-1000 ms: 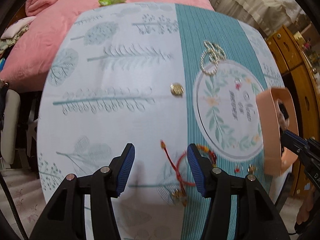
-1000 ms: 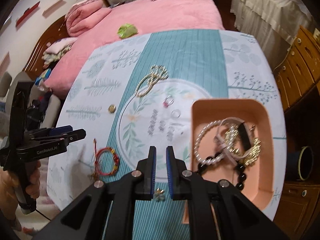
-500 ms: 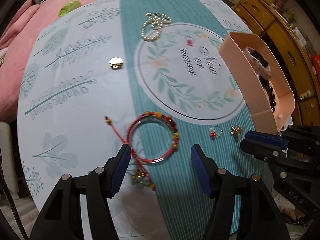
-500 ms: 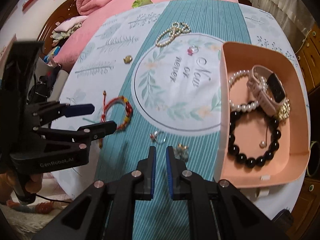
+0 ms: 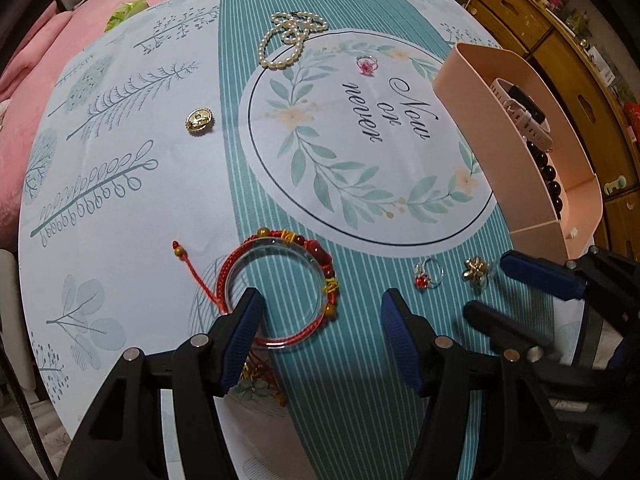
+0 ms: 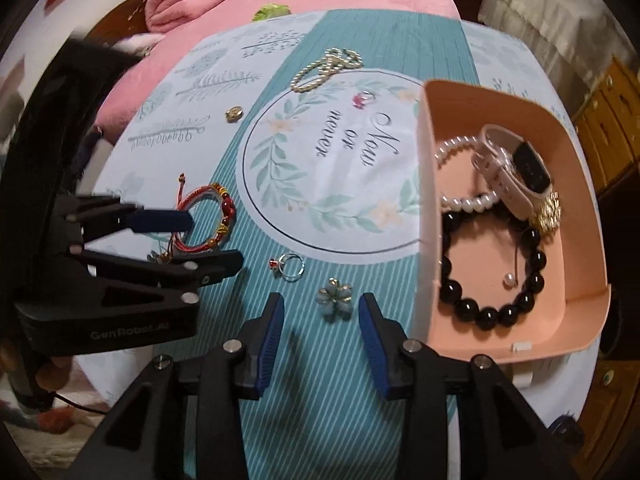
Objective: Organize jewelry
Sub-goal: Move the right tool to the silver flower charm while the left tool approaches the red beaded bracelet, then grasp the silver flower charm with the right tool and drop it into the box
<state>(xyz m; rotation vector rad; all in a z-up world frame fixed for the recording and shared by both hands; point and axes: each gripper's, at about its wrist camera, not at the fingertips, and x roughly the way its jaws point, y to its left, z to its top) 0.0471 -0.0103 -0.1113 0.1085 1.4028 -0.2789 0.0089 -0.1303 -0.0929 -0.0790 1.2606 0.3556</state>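
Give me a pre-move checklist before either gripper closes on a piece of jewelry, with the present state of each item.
1. Right gripper open, jaws just widened: ok.
2. Flower brooch between its fingers, untouched: ok.
3. Left gripper open: ok.
4. Red bracelet centred between left fingers: not ok, one finger overlaps its rim.
5. Pink tray has bare floor left: ok.
6. Red-stone ring clear of both grippers: ok.
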